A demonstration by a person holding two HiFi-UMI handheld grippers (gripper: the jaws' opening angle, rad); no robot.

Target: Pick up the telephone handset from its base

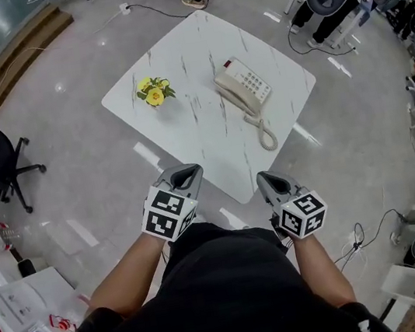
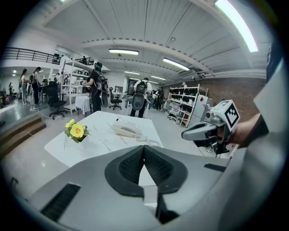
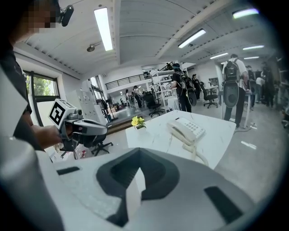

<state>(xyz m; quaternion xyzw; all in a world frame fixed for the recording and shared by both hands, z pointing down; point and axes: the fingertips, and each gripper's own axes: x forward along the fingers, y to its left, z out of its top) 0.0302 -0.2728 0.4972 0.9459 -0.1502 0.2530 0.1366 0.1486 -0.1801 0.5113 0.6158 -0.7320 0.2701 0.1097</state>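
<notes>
white marble-look table [image 1: 201, 135] stood cornerwise in front of the person, its near corner pointing back at them. on its far right part sat the cream telephone base [image 1: 252, 83], keypad up, with the handset [image 1: 232, 96] lying in its cradle along the base's left side, untouched. the coiled cord [image 1: 265, 136] trailed from the handset's near end toward the table's near edge, loose and slack, as it would with the handset resting in place. a small bunch of yellow flowers [image 1: 154, 91] stood well apart to the left of the phone, clear of any reach toward it.

both tools were held low and close to the body, short of the table's near corner, tilted downward and aimed toward the phone. the left gripper [image 1: 185, 175] had its jaws pressed together with nothing between them; its own view showed the dark pads meeting at the tip. the right gripper [image 1: 267, 181] was likewise closed on nothing, its pads touching. neither was near the handset.

judging from this, the task was at the approach stage: nothing had been lifted. the right gripper sat on the phone's side, so it seemed the likelier one to take the handset. whichever did would have needed its jaws spread first, then placed across the handset's narrow middle, with the cord's pull on the base a likely nuisance.
</notes>
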